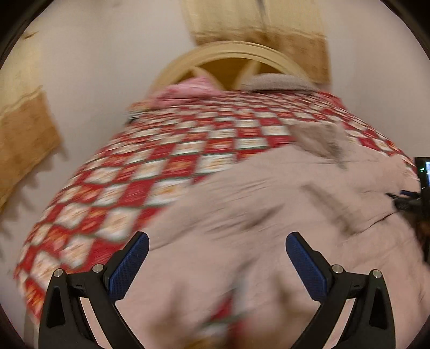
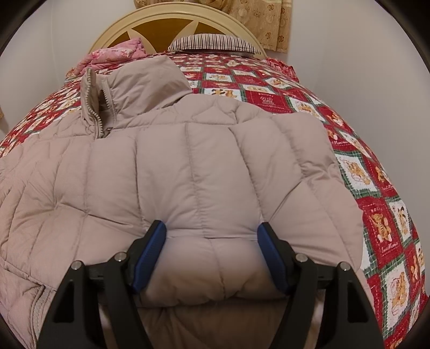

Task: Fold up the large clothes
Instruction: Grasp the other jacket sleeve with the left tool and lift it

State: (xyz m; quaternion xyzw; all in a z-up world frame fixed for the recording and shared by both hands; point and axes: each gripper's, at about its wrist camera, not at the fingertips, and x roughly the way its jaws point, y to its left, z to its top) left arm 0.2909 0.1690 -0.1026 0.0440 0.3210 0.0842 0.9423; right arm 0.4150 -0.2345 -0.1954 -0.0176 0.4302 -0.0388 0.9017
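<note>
A large beige quilted puffer jacket [image 2: 193, 161] lies on a bed with a red checked quilt [image 2: 268, 91]. Its collar and zipper [image 2: 92, 107] point toward the headboard. My right gripper [image 2: 211, 233] has its jaws around a thick puffy fold at the jacket's near edge, with the blue pads [image 2: 150, 252] pressing into it. In the blurred left wrist view the jacket [image 1: 268, 214] spreads across the near right of the quilt [image 1: 161, 161]. My left gripper [image 1: 217, 241] is open wide just above the jacket with nothing between its fingers.
A cream arched headboard [image 2: 172, 13] stands at the far end, with a striped pillow [image 2: 212, 43] and a pink floral cloth [image 2: 115, 53] before it. Beige curtains [image 2: 263, 24] hang behind. White walls flank the bed. The other gripper [image 1: 419, 188] shows at the left view's right edge.
</note>
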